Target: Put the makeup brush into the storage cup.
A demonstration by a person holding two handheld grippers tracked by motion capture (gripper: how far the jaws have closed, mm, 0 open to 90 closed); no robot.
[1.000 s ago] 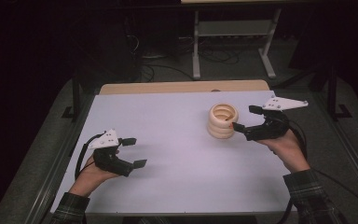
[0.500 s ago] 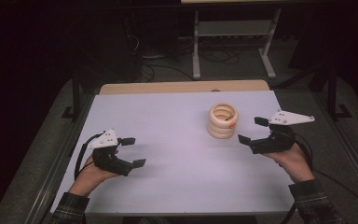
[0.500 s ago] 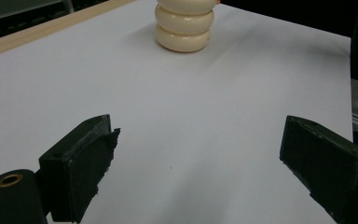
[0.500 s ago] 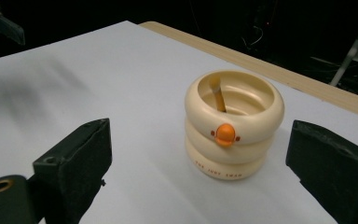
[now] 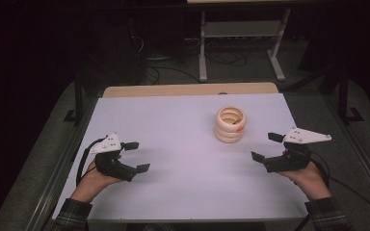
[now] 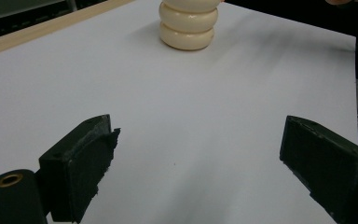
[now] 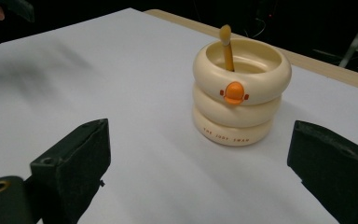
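Both grippers' jaws gape, well apart from ring stack (image 5: 231, 124).

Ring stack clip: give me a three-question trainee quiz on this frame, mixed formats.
1. True or false: the right tongs grip the ring stack.
2. How many cream rings make up the stack?
A. two
B. three
C. five
3. Fill in: the top ring carries an ______ duck mark.

Key: 1 false, both tongs are open and apart from the stack; the left tongs sit near the table's left side. 2 B. 3 orange.
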